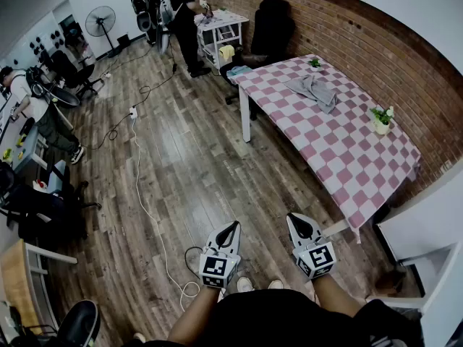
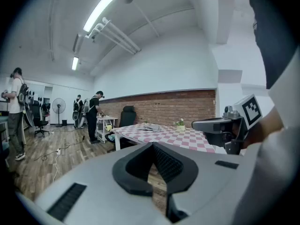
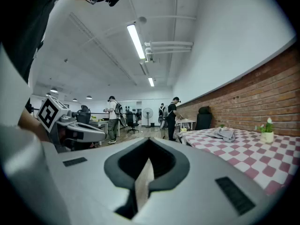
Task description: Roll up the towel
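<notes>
Towel (image 1: 312, 90) crumpled on checkered table (image 1: 347, 157), toward its far end, well apart from both grippers. Left gripper (image 1: 231, 226): jaws pressed together, nothing between. Right gripper (image 1: 294, 219): jaws likewise together, empty. Both over wood floor (image 1: 195, 172).

Even, fairly bright indoor light comes from ceiling tube lamps (image 2: 99, 11), which glare white in both gripper views. Shadows on the floor (image 1: 195, 172) beneath the bench (image 1: 347, 150) are soft and faint. Every view bows strongly at its edges, and the gripper views darken to black corners. Close up, the left tongs (image 2: 152, 146) and right tongs (image 3: 149, 142) look slightly out of focus.
</notes>
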The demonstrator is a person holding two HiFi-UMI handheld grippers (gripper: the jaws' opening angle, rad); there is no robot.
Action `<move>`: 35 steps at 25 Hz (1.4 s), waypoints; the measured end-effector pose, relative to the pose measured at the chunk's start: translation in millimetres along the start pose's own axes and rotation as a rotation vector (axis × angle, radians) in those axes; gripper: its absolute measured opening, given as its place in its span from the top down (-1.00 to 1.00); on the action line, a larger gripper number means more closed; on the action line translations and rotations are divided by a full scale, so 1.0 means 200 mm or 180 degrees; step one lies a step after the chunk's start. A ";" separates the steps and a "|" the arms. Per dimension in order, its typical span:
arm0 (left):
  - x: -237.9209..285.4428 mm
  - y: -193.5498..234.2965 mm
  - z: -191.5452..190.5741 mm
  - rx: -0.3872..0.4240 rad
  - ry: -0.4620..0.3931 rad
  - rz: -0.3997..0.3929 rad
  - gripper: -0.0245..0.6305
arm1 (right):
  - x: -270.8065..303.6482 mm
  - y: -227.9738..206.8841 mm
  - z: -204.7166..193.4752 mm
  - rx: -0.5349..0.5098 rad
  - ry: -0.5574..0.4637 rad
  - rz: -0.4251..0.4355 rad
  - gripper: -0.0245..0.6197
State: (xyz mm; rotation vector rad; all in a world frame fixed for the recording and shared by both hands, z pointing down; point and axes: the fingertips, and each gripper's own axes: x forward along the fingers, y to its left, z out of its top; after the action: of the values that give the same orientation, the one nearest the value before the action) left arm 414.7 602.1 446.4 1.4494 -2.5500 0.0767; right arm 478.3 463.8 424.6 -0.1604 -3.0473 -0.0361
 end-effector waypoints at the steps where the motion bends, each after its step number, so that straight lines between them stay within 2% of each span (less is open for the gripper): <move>1: 0.00 0.01 0.02 0.0040 -0.0022 -0.0009 0.93 | 0.00 -0.01 0.01 -0.0004 -0.0034 -0.0051 0.93; 5: 0.00 0.01 0.07 0.0153 -0.0062 -0.0025 0.93 | 0.01 -0.01 0.02 -0.0027 -0.0106 -0.0160 0.93; 14: -0.07 0.07 0.05 0.0114 -0.0072 -0.0003 0.93 | 0.05 0.07 0.07 -0.0071 -0.0194 -0.0120 0.93; 17: -0.10 0.10 0.06 0.0130 -0.0091 0.0021 0.93 | 0.05 0.06 0.13 -0.0175 -0.0345 -0.0202 0.93; 21: -0.10 0.14 0.06 0.0149 -0.0158 0.0048 0.93 | 0.07 0.06 0.16 -0.0338 -0.0400 -0.0161 0.93; 30: 0.16 0.31 0.17 0.0137 -0.0179 0.0112 0.93 | 0.30 -0.03 0.14 -0.0406 -0.0390 -0.0005 0.92; 35: 0.38 0.37 0.25 0.0226 -0.0199 0.0096 0.93 | 0.49 -0.17 0.18 -0.0311 -0.0416 0.0099 0.55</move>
State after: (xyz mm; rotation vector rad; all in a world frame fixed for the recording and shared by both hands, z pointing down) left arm 305.3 568.5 417.9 1.4607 -2.6452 0.1300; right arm 375.3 441.0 396.8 -0.2258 -3.1739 -0.1795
